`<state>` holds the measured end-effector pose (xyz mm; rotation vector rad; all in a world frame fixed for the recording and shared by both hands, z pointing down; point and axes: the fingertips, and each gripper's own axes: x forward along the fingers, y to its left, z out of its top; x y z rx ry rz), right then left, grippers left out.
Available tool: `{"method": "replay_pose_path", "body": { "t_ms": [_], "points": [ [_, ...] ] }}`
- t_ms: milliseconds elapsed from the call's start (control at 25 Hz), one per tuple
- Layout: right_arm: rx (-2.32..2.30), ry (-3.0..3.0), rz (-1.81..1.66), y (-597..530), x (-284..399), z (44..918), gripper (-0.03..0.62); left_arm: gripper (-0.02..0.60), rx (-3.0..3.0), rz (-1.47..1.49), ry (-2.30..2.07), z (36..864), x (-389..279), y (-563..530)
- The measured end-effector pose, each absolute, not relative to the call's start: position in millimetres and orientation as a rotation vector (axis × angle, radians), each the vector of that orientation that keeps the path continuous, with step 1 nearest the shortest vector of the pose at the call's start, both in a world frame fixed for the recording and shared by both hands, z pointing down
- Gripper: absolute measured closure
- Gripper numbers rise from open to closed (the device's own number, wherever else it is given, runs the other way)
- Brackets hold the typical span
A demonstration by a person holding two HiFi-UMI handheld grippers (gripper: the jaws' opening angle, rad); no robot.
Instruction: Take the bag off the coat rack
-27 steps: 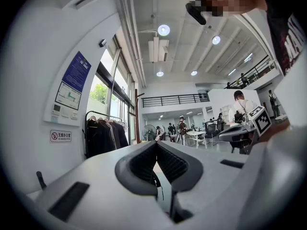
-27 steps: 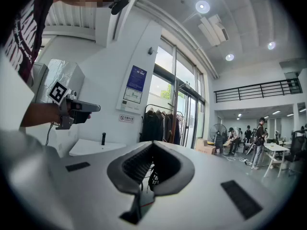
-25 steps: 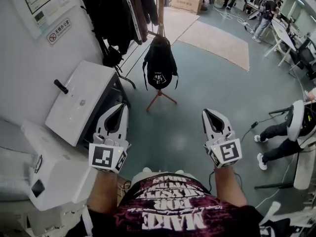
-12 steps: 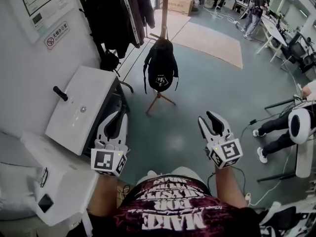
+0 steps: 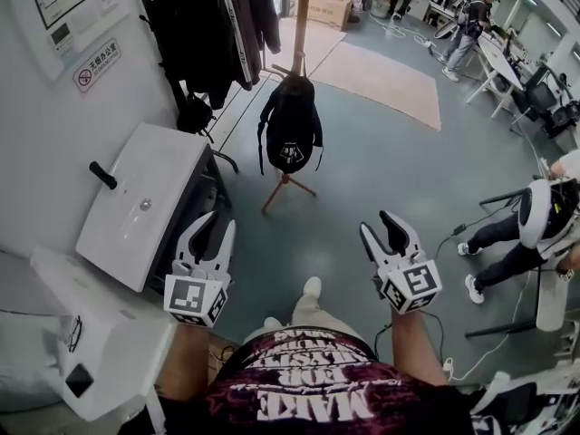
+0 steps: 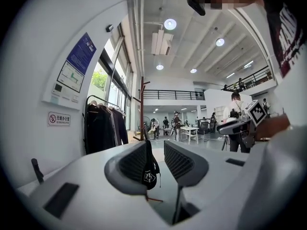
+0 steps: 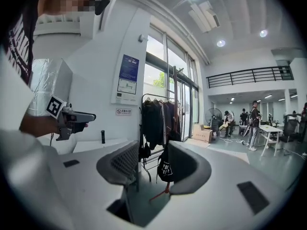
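Note:
A black backpack (image 5: 290, 127) with a white logo hangs low on a wooden coat rack (image 5: 302, 16), some way ahead of me on the floor. My left gripper (image 5: 216, 227) is held out at waist height, open and empty. My right gripper (image 5: 381, 228) is level with it, and its jaws are opening with nothing between them. In the left gripper view, the backpack (image 6: 149, 169) shows far off through the gap of the left gripper (image 6: 156, 150). The right gripper (image 7: 153, 155) likewise frames the distant backpack (image 7: 164, 169) and the rack pole (image 7: 175, 104).
A white cabinet (image 5: 145, 202) stands close on my left against the wall. Dark coats (image 5: 213, 25) hang on a rail behind the rack. A seated person (image 5: 530, 229) and cables are at the right. A beige mat (image 5: 381, 75), a cardboard box (image 5: 331, 3) and tables with people lie beyond.
The right gripper's jaws have spread from shut to wide apart, and the left jaws have parted too. A foot has come forward below me, and both grippers sit slightly lower in view.

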<state>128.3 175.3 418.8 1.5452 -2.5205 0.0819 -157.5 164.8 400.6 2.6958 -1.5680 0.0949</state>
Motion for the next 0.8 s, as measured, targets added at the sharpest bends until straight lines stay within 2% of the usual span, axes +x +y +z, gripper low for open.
{"method": "replay_pose_path", "body": {
  "t_ms": [800],
  "points": [
    [1.344, -2.621, 0.105, 47, 138, 425, 0.396, 0.477, 2.622, 0.119, -1.716, 389, -136, 58]
  ]
}}
